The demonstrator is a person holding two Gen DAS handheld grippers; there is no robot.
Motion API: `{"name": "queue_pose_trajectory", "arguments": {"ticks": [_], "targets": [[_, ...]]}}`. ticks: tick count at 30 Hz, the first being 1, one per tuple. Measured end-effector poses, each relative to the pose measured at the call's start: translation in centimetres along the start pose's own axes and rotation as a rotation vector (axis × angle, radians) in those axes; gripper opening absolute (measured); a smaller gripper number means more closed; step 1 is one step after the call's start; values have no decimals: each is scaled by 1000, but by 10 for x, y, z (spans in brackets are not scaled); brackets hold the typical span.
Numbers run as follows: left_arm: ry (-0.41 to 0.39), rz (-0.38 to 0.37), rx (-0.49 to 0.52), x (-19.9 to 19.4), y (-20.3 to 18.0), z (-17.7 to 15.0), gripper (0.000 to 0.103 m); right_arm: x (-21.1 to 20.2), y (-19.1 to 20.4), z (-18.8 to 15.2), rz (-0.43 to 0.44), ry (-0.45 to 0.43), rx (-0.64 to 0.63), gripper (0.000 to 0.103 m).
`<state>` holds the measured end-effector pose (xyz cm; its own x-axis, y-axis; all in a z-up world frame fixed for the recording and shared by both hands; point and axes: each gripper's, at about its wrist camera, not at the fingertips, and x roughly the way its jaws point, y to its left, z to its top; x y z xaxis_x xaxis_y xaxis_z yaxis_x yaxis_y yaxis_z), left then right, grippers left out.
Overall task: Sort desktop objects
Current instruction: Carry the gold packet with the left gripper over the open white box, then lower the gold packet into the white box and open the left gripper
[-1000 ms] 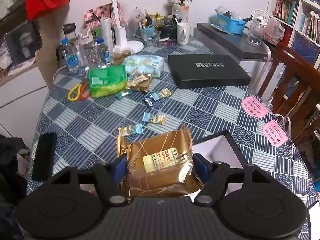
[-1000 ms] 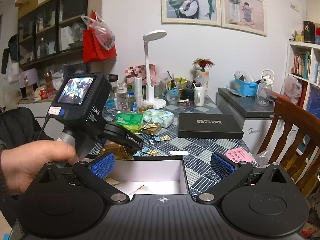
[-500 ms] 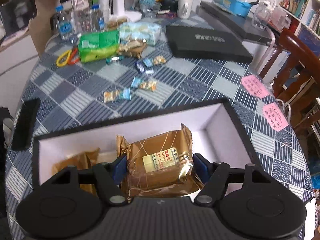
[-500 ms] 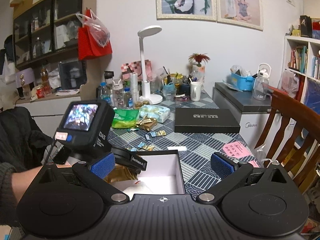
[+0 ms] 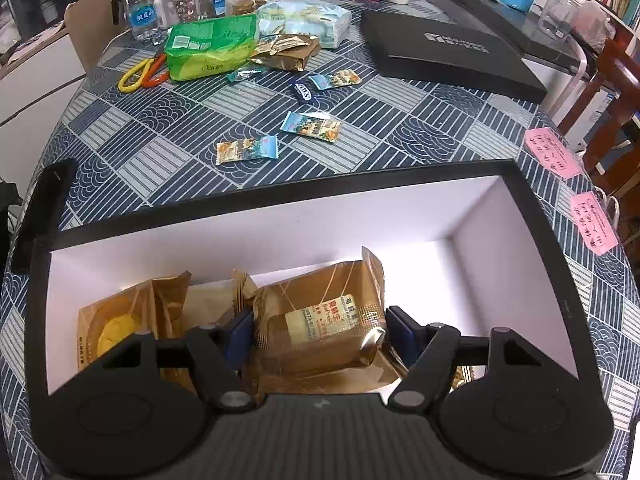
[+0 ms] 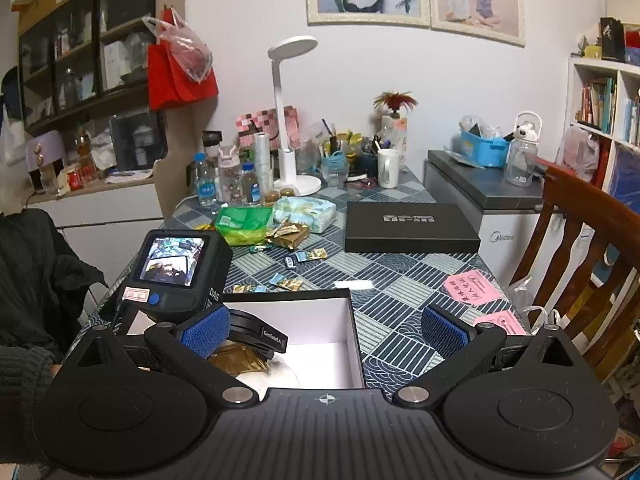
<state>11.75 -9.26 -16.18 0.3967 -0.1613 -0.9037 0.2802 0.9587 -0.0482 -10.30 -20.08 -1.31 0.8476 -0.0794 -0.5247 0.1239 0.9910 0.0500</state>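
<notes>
My left gripper [image 5: 320, 332] is shut on a gold snack packet [image 5: 324, 320] and holds it low inside the black box with white walls [image 5: 280, 200]. Another gold packet [image 5: 120, 320] lies in the box at the left. Small candy packets [image 5: 246, 149] [image 5: 312, 126] lie loose on the blue patterned tablecloth beyond the box. In the right wrist view the same box [image 6: 320, 320] stands below my right gripper [image 6: 324, 330], which is open and empty. The left gripper's body with its screen [image 6: 172, 268] reaches into the box there.
A green bag [image 5: 212, 46], a tissue pack [image 5: 304, 20], scissors [image 5: 142, 72], water bottles [image 5: 138, 12] and a flat black case [image 5: 444, 52] crowd the far table. Pink notes [image 5: 552, 152] lie near the right edge. A wooden chair [image 6: 580, 260] stands at the right.
My left gripper has carried the gold packet over the box rim and down inside it. The right gripper has risen slightly and stayed open.
</notes>
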Motion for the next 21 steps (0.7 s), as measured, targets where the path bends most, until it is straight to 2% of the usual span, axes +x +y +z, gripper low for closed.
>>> {"name": "queue_pose_trajectory", "arguments": {"ticks": [21], "targets": [[27, 19, -35, 27, 10, 1, 87, 21, 9, 3, 23, 49, -25, 103]]}}
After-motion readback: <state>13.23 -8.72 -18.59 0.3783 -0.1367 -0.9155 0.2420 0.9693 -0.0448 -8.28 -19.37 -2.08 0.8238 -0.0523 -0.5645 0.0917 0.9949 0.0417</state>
